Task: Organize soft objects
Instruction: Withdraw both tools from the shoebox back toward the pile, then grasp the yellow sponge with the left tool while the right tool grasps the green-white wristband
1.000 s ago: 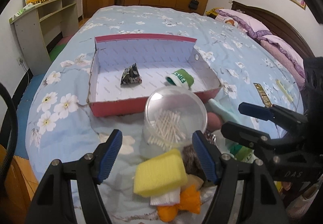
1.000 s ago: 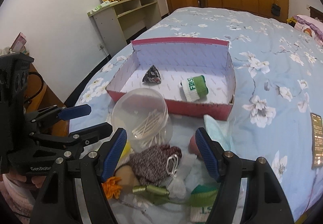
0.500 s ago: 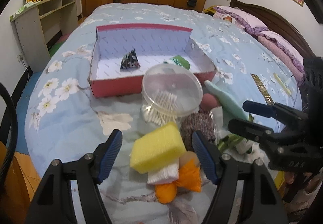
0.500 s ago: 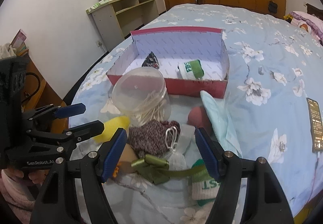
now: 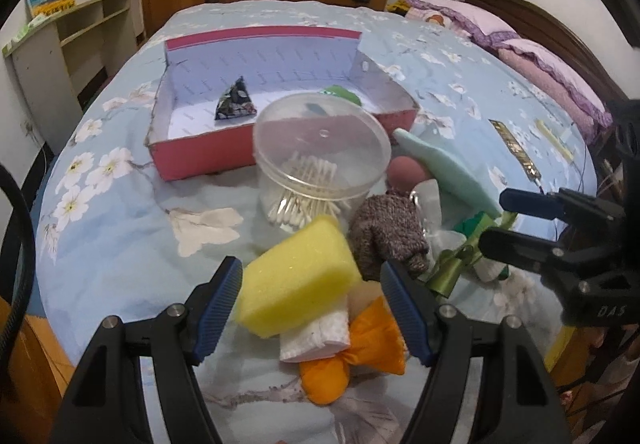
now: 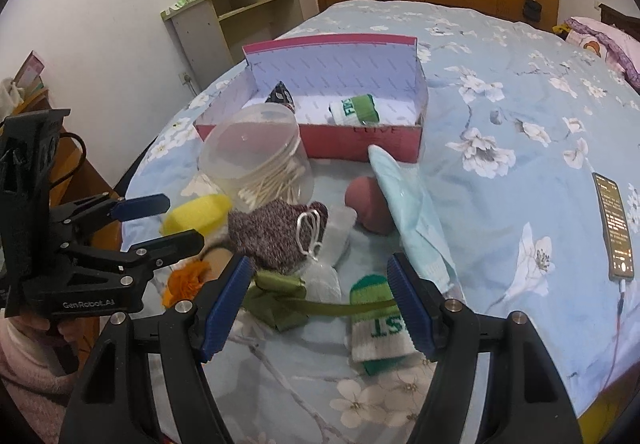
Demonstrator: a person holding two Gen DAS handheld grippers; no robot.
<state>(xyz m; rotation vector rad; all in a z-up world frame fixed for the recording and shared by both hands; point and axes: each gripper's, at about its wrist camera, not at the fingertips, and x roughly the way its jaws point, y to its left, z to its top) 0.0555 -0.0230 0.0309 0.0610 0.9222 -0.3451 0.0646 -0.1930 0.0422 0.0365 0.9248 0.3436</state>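
My left gripper (image 5: 312, 304) hangs open over the near pile, and a yellow sponge (image 5: 296, 284) lies between its fingers, untouched by the pads. Under the sponge are a white folded cloth (image 5: 316, 336) and an orange cloth (image 5: 360, 348). My right gripper (image 6: 318, 302) is open above a green ribbon (image 6: 280, 304) and a green-and-white sock (image 6: 376, 320). Behind lie a maroon knit piece (image 6: 272, 232), a pink ball (image 6: 366, 204) and a pale teal cloth (image 6: 408, 204). The red box (image 5: 200, 160) holds a dark triangular pouch (image 5: 235, 104) and a second sock (image 6: 356, 108).
A clear tub of cotton swabs (image 5: 320, 164) stands between the pile and the box. A phone (image 6: 614, 228) on a cable lies on the flowered bedspread at the right. The bed's near edge is just below the pile. Pillows (image 5: 540, 56) and a shelf (image 6: 240, 16) sit farther off.
Both grippers have drawn back from the box and sunk toward the near pile. The sponge now lies between the left fingers and the sock between the right ones. Both stayed equally wide.
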